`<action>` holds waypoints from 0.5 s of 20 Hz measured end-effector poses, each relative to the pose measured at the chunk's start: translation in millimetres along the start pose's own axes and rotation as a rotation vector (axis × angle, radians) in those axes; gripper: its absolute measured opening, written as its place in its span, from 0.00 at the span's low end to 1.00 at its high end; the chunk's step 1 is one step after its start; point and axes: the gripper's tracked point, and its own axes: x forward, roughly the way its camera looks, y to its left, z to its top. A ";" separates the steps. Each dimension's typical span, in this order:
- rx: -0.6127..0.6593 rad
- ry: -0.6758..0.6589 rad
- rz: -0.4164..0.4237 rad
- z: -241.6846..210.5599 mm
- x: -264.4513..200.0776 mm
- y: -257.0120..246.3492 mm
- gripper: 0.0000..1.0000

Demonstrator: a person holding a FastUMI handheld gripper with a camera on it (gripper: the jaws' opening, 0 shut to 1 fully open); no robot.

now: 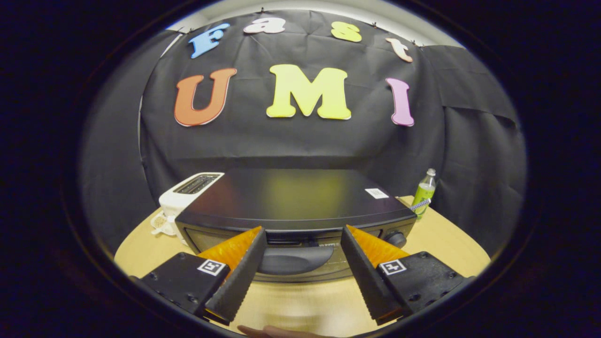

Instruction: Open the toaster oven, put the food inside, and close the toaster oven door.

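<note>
Claw [303,244] is hanging wide open, gripping nothing, so I'd be hooking the oven [296,206] handle [293,259] just ahead squarely.

Dim booth, soft light from above; a faint greenish sheen sits on the toaster oven [296,197] top, its front in shadow. Heavy fisheye bending toward the edges curves the table [450,244] rim, and the lower centre near the gripper [303,234], fingers spread apart, is slightly motion-blurred.
</note>
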 end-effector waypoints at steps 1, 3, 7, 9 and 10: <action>-0.014 0.010 0.010 -1.3 1.8 0.1 1.00; -0.026 0.019 0.033 -2.5 5.7 4.0 1.00; -0.029 -0.009 0.064 -3.7 -0.8 3.9 1.00; -0.028 -0.020 0.078 -7.4 -5.6 2.9 1.00; -0.027 -0.017 0.082 -10.8 -8.4 1.7 0.99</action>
